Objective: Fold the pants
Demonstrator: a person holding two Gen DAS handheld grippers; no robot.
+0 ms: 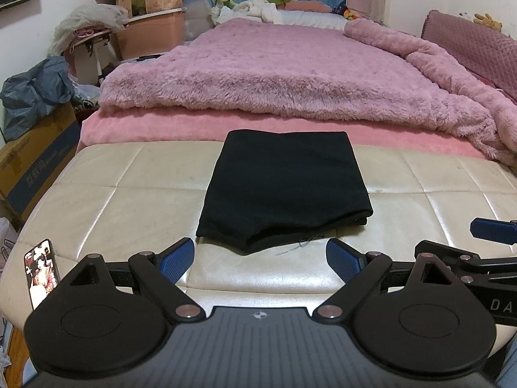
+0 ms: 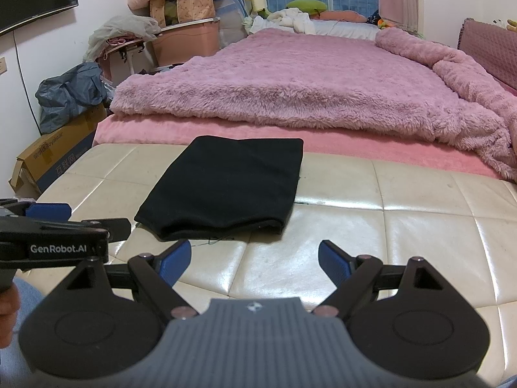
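Two grippers, both wide apart at the jaws and both empty, so nothing is in hand right now. Take the pants [image 1: 284, 190] as the landmark: a black, tidy rectangular stack lying flat on the cream quilted bench [image 1: 113, 194], its far edge touching the pink bedsheet [image 1: 155, 129] of the bed beyond.

From the left gripper [image 1: 260, 260] the pants sit dead ahead, the near folded edge just beyond the blue fingertips [image 1: 177, 258] and centred between them. From the right gripper [image 2: 254, 260] the same stack lies ahead but off to the left, its near right corner roughly in line with that gripper's left finger. So the left gripper looks the better lined up of the two; the right one stands off the pants' right side.

Long axis of the stack runs away from both grippers, toward the bed, with the thick layered edge facing them. Layers show at that near edge, which suggests the folding is largely done. If another fold is wanted, it would probably mean pinching the near corners and carrying them toward the bed side. A phone [image 1: 42, 271] lies on the bench, well left of the pants, clear of any such move.
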